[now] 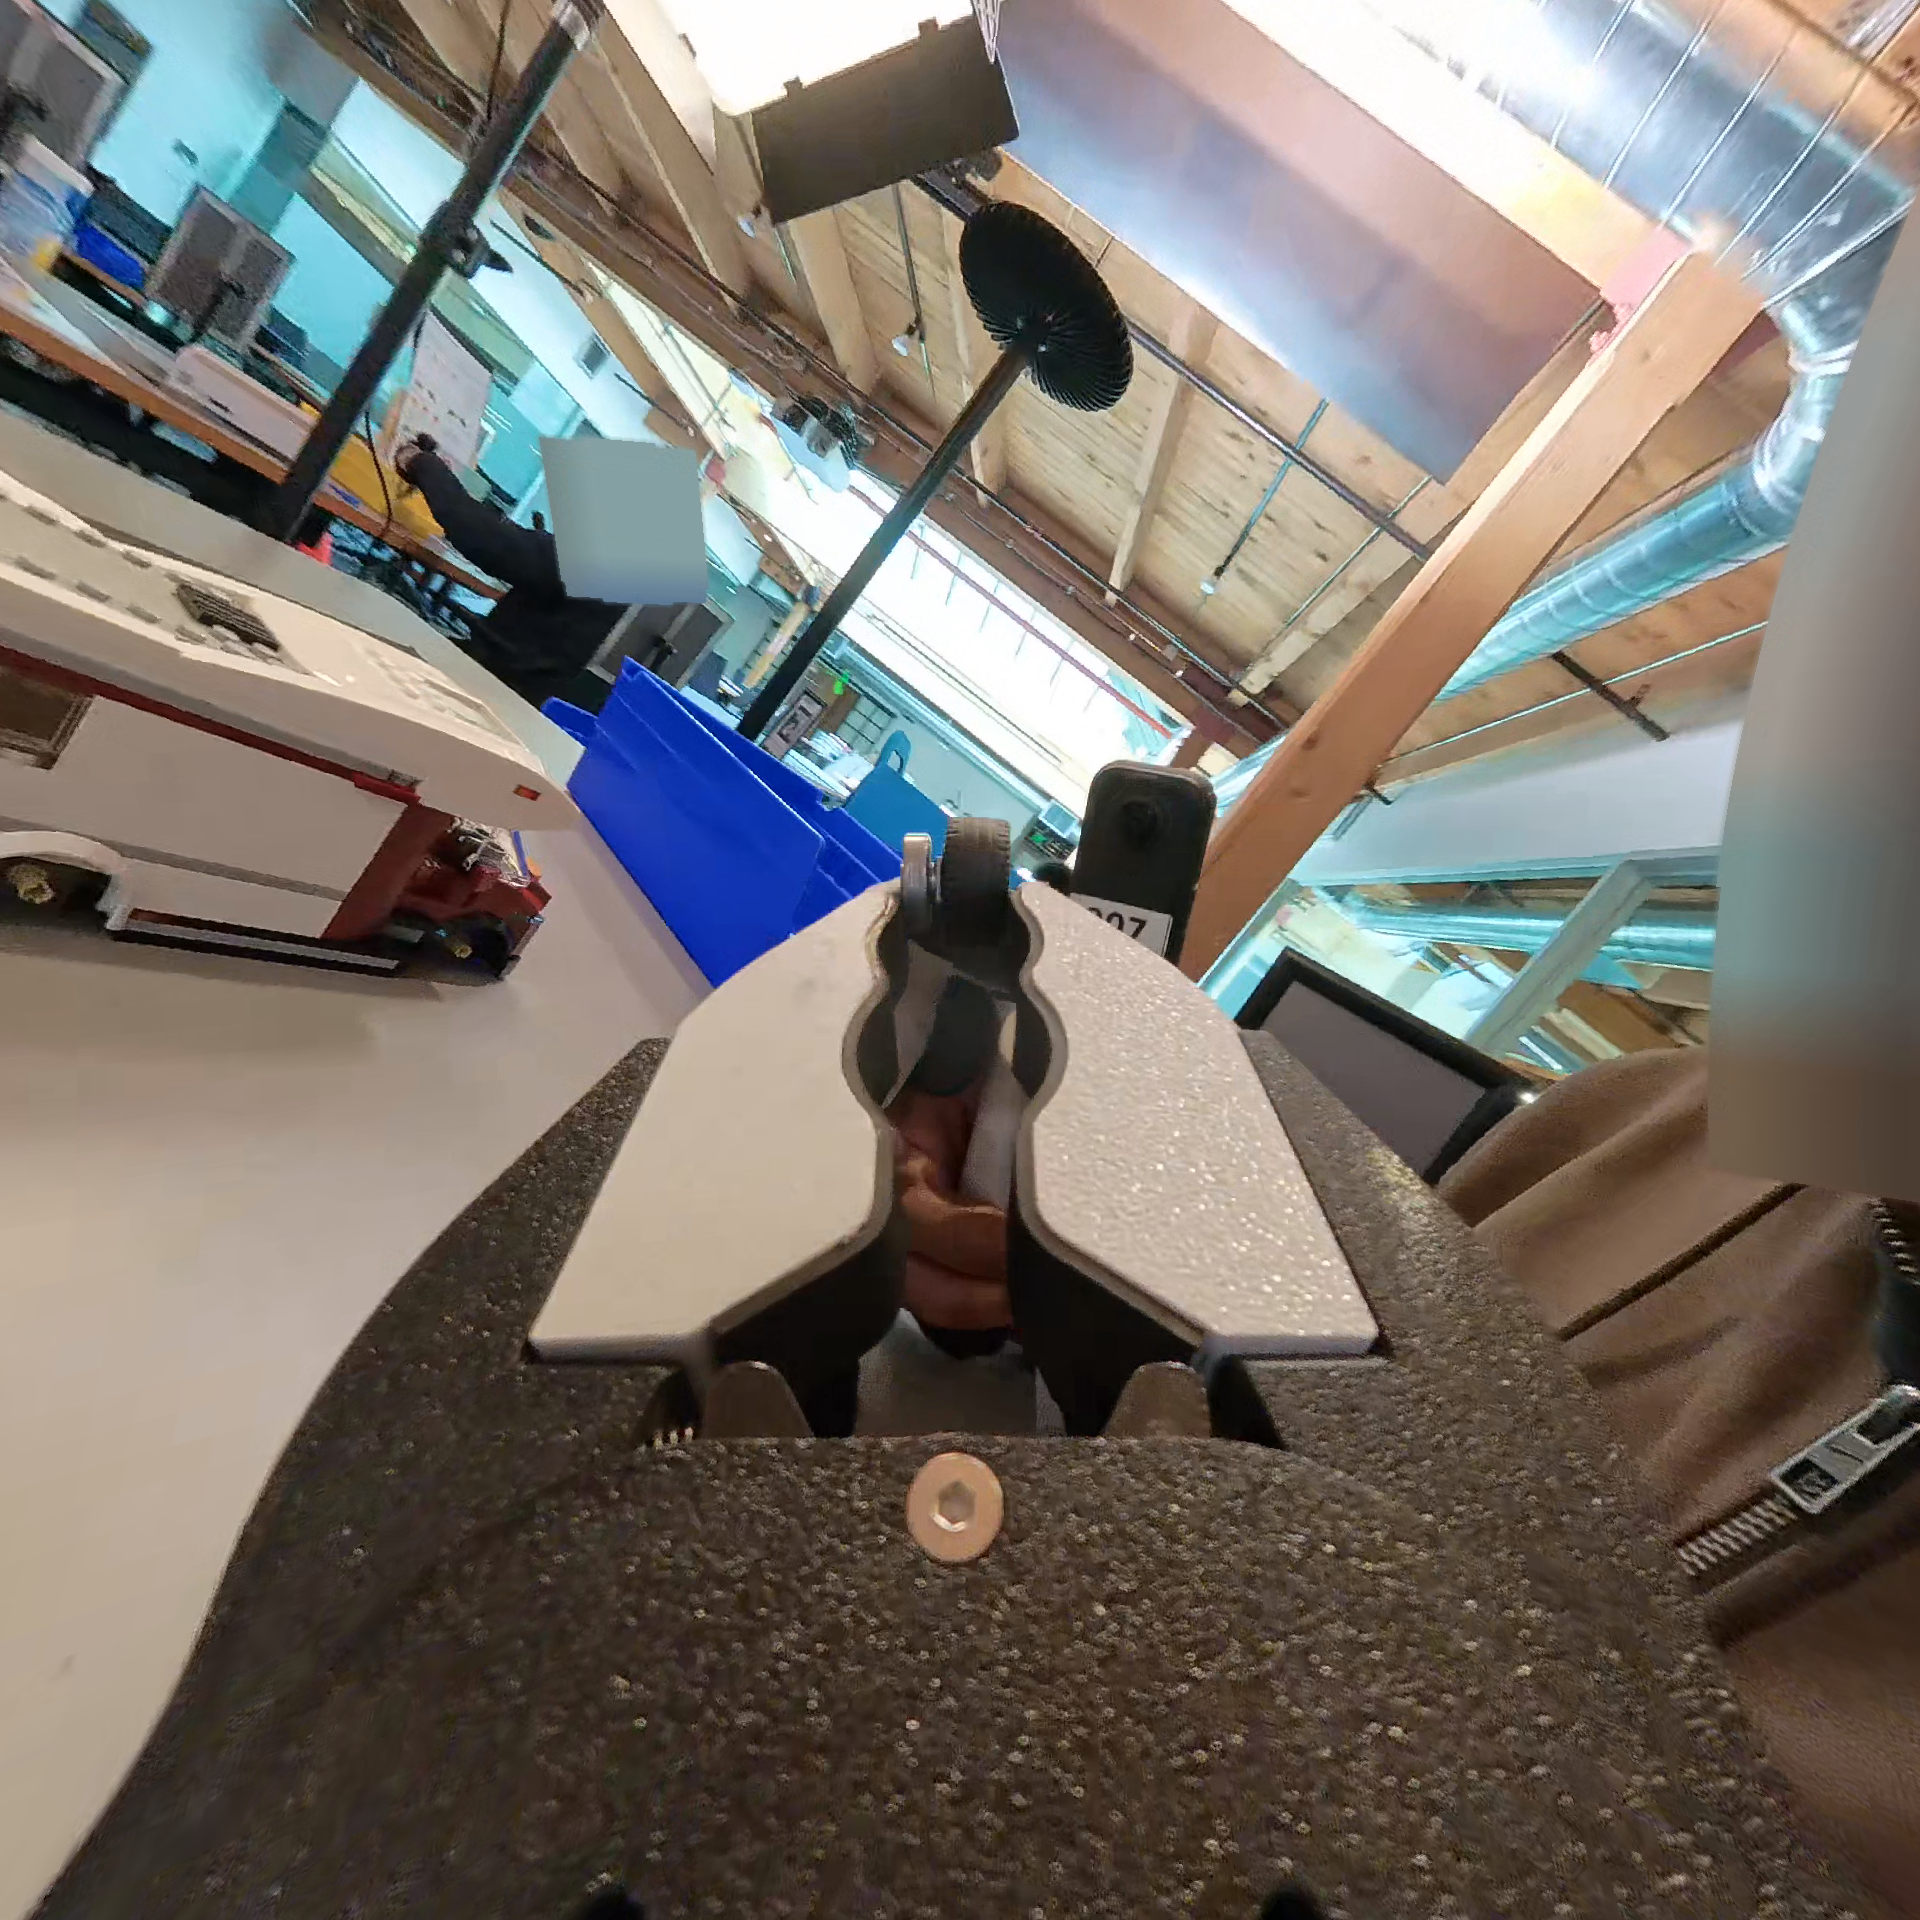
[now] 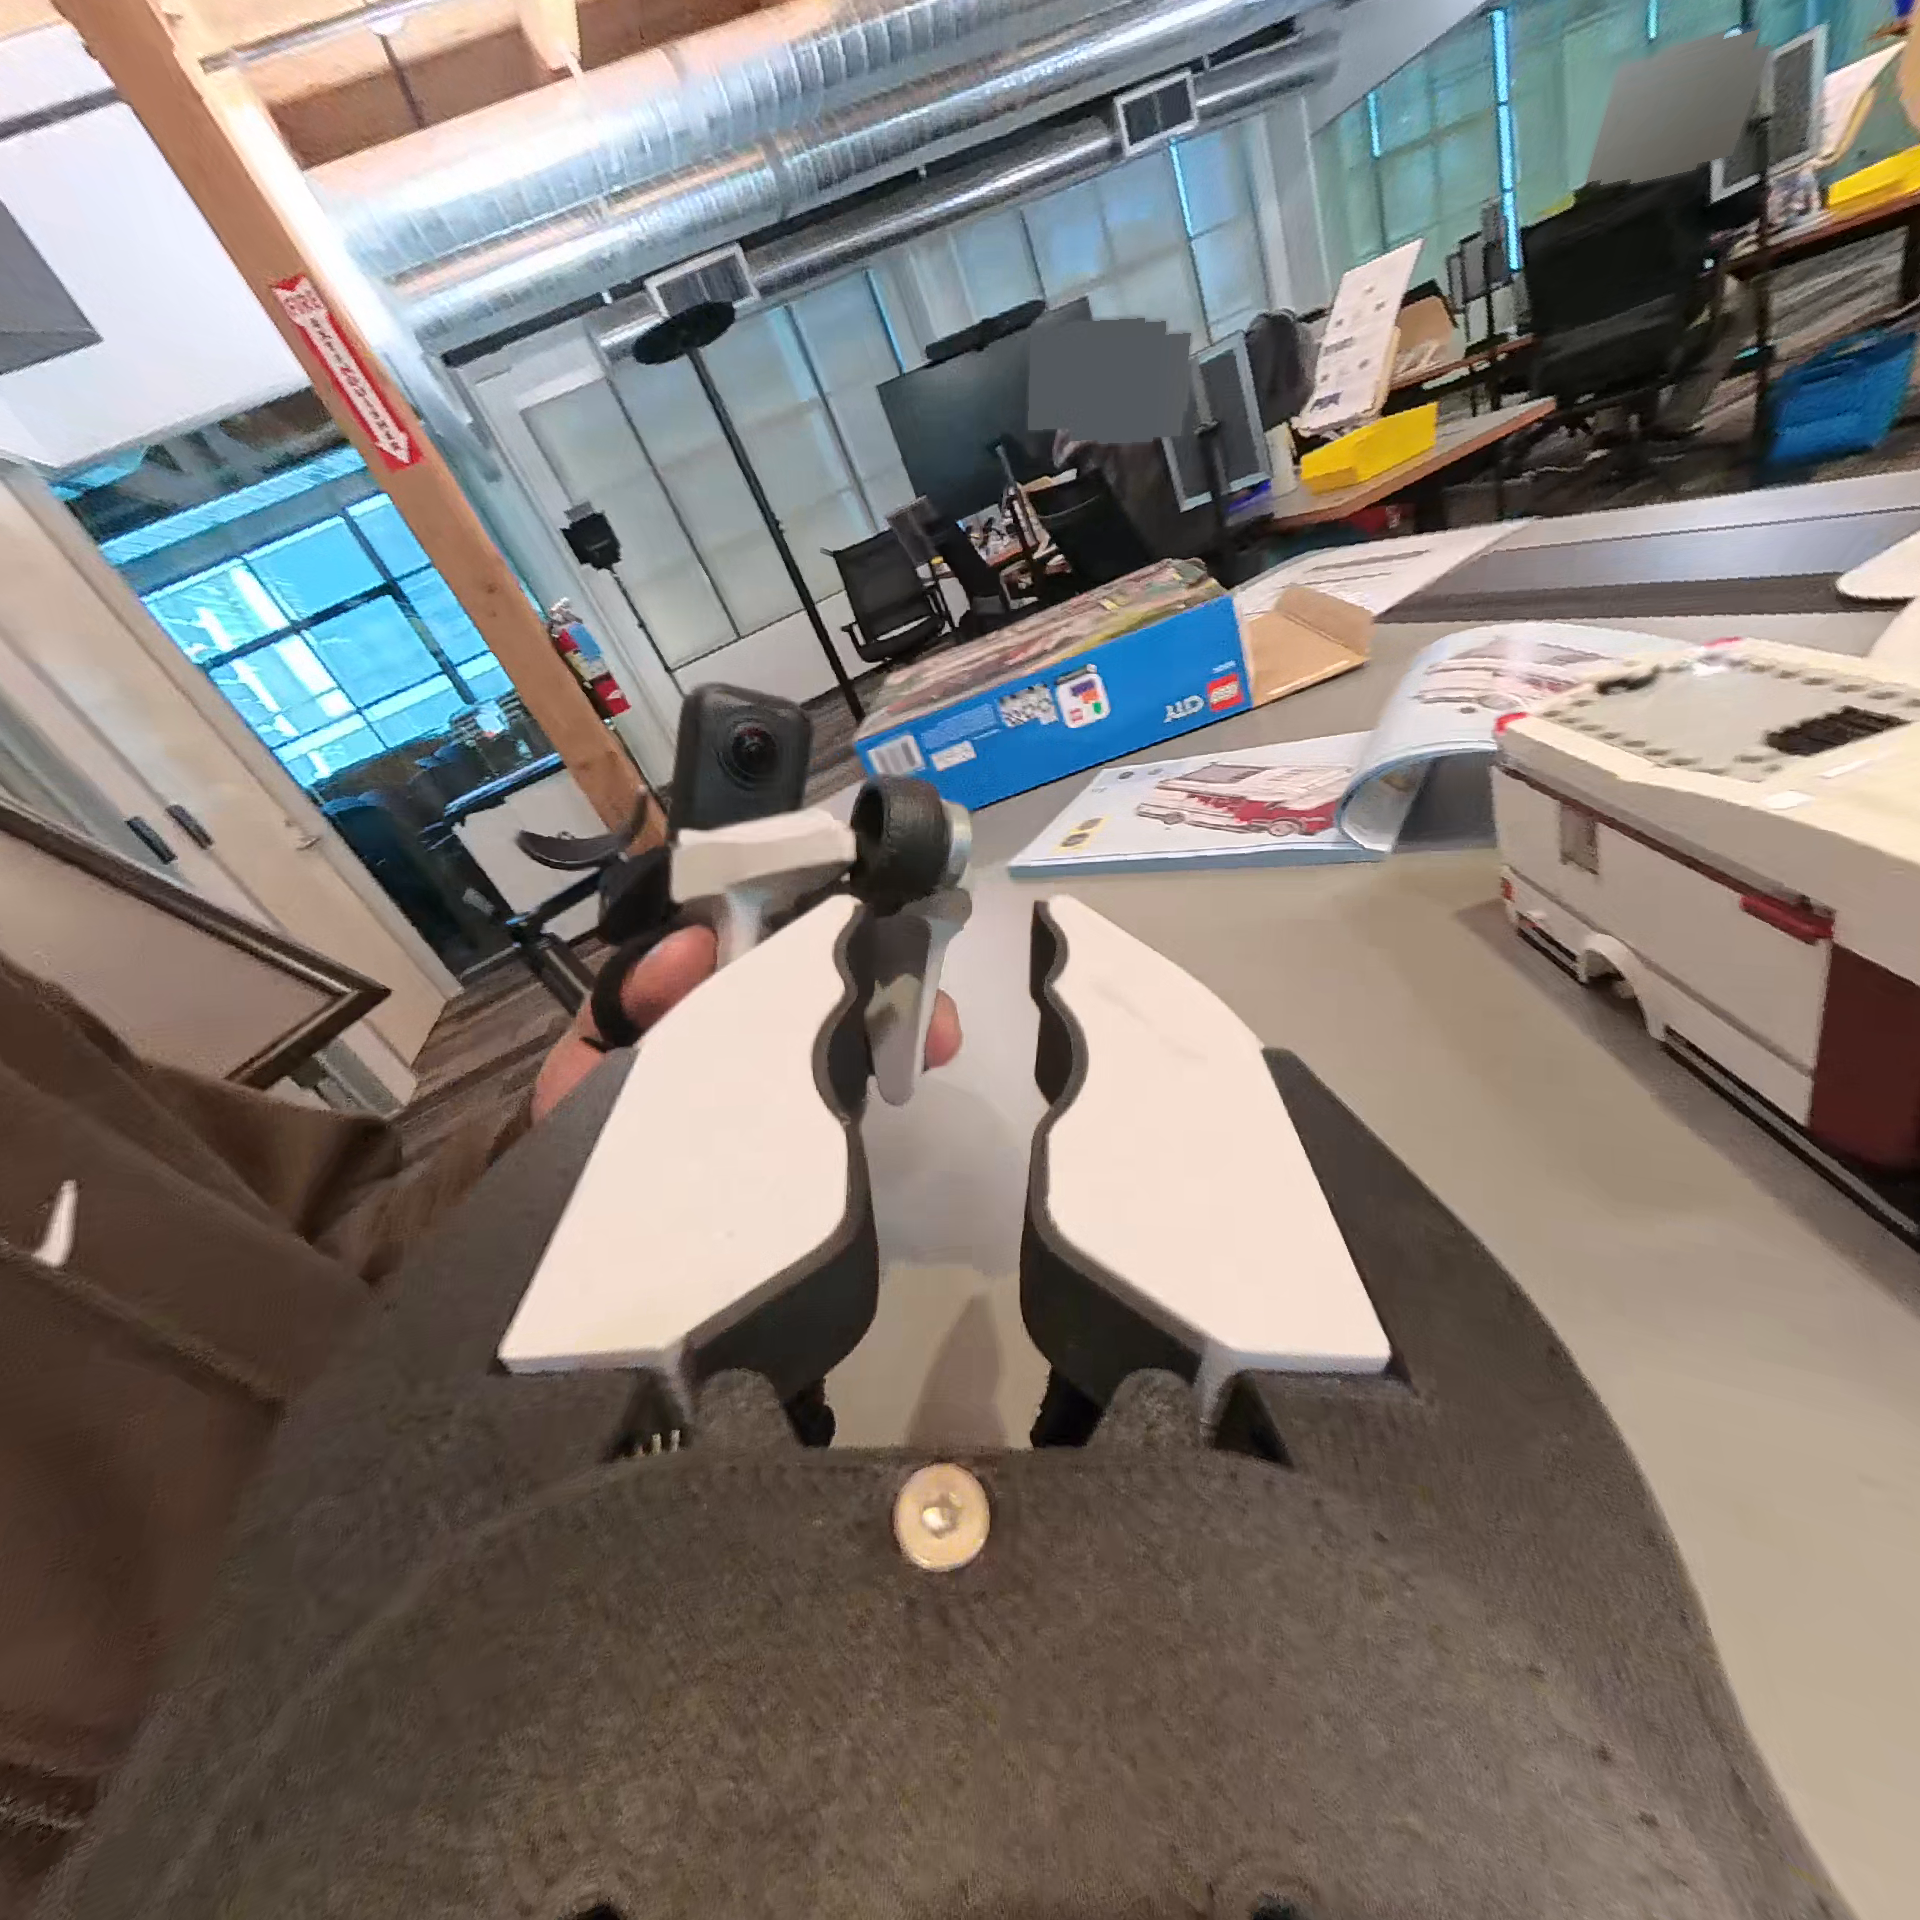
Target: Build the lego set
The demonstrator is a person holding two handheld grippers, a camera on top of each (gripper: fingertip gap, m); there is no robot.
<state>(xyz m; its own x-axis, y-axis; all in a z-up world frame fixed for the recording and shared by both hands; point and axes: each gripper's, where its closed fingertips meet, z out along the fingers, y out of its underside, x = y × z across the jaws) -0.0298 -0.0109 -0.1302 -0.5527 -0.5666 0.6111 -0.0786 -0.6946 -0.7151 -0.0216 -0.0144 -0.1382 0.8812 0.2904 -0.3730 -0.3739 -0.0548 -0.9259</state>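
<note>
The left gripper (image 1: 961,904) is clamped on a small black tyre (image 1: 977,857) at its fingertips, seemingly with a grey hub. The right gripper (image 2: 945,914), parted and bare, sits just beside it.

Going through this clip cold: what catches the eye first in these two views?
A small black toy wheel with a grey hub, pinched between the left gripper's fingers and raised above the grey table. The right gripper faces it with fingers apart and nothing between them. Beyond, a white-and-red brick-built camper stands on the table beside an open instruction booklet and a blue box.
</note>
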